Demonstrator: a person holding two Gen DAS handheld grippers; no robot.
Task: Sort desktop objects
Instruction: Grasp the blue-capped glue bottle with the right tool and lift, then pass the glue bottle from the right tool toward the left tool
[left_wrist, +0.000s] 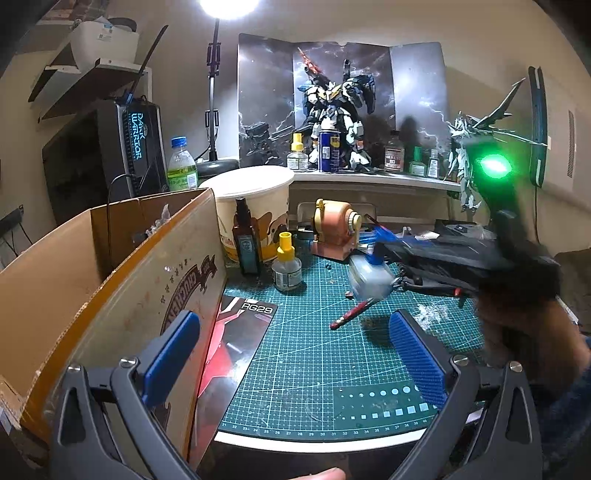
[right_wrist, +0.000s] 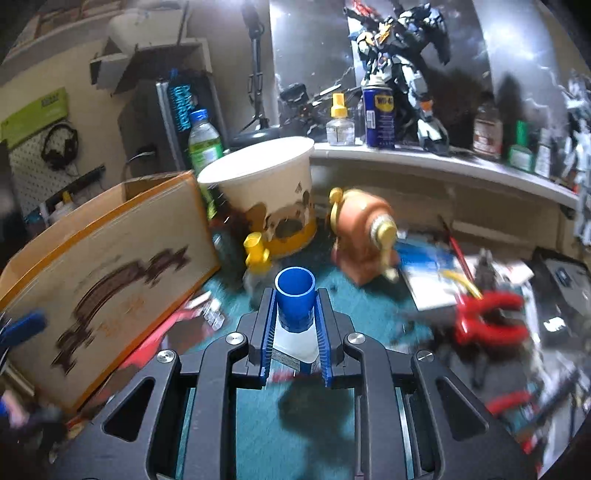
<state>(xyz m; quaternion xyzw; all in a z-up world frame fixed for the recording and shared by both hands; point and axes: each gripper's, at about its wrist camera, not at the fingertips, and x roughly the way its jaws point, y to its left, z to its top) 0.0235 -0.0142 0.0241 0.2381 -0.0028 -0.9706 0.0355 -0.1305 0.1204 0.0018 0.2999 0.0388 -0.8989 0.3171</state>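
Item: blue-capped bottle (right_wrist: 295, 314), clamped at the neck by the right gripper (right_wrist: 295, 332), raised above the cutting mat (left_wrist: 332, 369) mid-desk. Left gripper (left_wrist: 295, 354): jaws wide, empty, near the mat's front edge. Likely destination: cardboard box (left_wrist: 110, 258), left desk edge. Handling: keep upright, clear the box wall before release.

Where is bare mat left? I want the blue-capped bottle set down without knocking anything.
The clearest bare patch is the green cutting mat between the RG29 booklet and the left gripper, in front of the red pen. It is crowded behind, around the yellow-capped bottle, brown spray bottle and orange sharpener.
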